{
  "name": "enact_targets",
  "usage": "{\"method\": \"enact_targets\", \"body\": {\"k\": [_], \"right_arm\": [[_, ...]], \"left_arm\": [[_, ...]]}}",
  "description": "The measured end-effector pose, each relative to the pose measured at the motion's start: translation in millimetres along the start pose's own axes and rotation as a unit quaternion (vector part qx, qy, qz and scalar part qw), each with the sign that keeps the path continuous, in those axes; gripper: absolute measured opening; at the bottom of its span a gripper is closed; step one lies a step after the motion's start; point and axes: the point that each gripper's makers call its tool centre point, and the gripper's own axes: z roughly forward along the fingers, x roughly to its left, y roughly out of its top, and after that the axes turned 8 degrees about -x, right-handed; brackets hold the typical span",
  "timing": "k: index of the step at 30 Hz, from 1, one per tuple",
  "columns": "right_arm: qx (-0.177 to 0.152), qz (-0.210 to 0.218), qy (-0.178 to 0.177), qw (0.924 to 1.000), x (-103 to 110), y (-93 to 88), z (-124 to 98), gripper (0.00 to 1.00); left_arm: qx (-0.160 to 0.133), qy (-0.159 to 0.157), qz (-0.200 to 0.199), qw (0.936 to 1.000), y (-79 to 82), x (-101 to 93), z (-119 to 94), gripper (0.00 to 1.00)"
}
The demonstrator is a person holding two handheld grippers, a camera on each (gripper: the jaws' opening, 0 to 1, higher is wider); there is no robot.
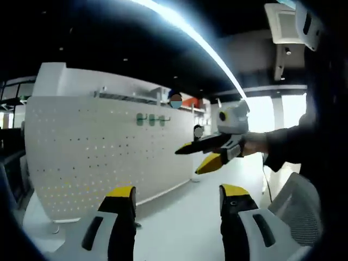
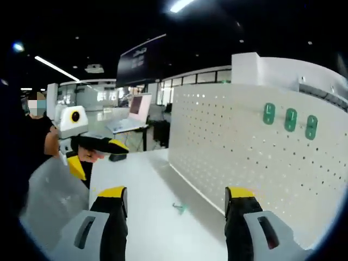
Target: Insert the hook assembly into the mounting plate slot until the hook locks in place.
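The mounting plate is a white perforated board (image 1: 98,152) standing upright on the table, with three green hooks (image 1: 151,119) fixed near its top. In the right gripper view the board (image 2: 244,147) stands to the right, carrying the same green hooks (image 2: 291,119). A small green hook piece (image 2: 178,207) lies loose on the table near the board's foot. My left gripper (image 1: 178,191) is open and holds nothing. My right gripper (image 2: 176,191) is open too, a short way above the loose piece. Each gripper shows in the other's view, right (image 1: 193,159) and left (image 2: 98,156), both open.
The white table (image 2: 136,179) runs along the board's foot. A laptop (image 2: 136,111) sits at its far end. A mesh chair back (image 1: 296,206) is beside me at the lower right, and a person's dark sleeve (image 1: 288,144) reaches in.
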Motion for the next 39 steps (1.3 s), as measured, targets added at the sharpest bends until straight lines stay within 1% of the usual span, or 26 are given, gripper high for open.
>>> {"method": "enact_targets", "body": {"k": [2, 5, 7, 8, 11, 14, 18, 19, 21, 23, 26, 28, 34, 39], "right_arm": [[0.013, 0.001, 0.005, 0.9999, -0.5, -7.1, 11.2, 0.68], [0.031, -0.008, 0.005, 0.9995, -2.3, -17.3, 24.9, 0.62], [0.041, -0.009, 0.004, 0.9991, -2.9, -24.0, 34.0, 0.59], [0.041, -0.009, 0.004, 0.9991, -3.1, -26.2, 37.9, 0.59], [0.059, -0.001, 0.005, 0.9983, -3.6, -40.7, 50.5, 0.54], [0.074, -0.012, -0.003, 0.9972, -6.7, -52.3, 58.8, 0.49], [0.085, 0.001, -0.010, 0.9963, -12.4, -63.2, 69.3, 0.43], [0.086, 0.004, -0.012, 0.9962, -13.2, -65.1, 71.6, 0.42], [0.094, 0.007, -0.013, 0.9955, -13.6, -70.4, 77.8, 0.40], [0.099, 0.008, -0.012, 0.9950, -12.9, -74.3, 84.0, 0.39], [0.106, 0.008, -0.012, 0.9943, -14.0, -79.2, 92.3, 0.36], [0.114, 0.006, -0.013, 0.9934, -15.5, -83.5, 96.7, 0.32], [0.143, 0.021, -0.017, 0.9894, -19.1, -103.9, 109.1, 0.25], [0.160, 0.027, -0.023, 0.9865, -21.4, -117.6, 117.0, 0.22]], "left_arm": [[0.004, 0.002, 0.001, 1.0000, -4.1, 0.3, -1.9, 0.63], [0.004, 0.008, 0.000, 1.0000, -7.0, 2.6, -3.9, 0.62], [0.004, 0.012, -0.004, 0.9999, -8.7, 3.7, -4.9, 0.62], [0.004, 0.013, -0.005, 0.9999, -9.8, 3.7, -5.1, 0.62], [0.008, 0.014, -0.007, 0.9998, -14.2, 3.4, -5.9, 0.62], [0.011, 0.016, -0.008, 0.9998, -16.9, 3.6, -6.7, 0.62], [0.013, 0.016, -0.010, 0.9997, -19.8, 4.3, -7.0, 0.62], [0.015, 0.016, -0.011, 0.9997, -21.6, 4.9, -7.0, 0.62], [0.029, 0.019, -0.002, 0.9994, -27.8, 8.6, -8.2, 0.62], [0.018, 0.022, -0.019, 0.9994, -24.0, 10.1, -8.0, 0.62], [0.022, 0.024, -0.013, 0.9994, -25.3, 12.6, -9.0, 0.62], [0.018, 0.025, -0.016, 0.9994, -23.8, 12.7, -8.8, 0.62], [0.015, 0.020, -0.018, 0.9995, -22.7, 11.8, -8.9, 0.62], [0.014, 0.015, -0.019, 0.9996, -22.9, 9.4, -8.0, 0.62]]}}
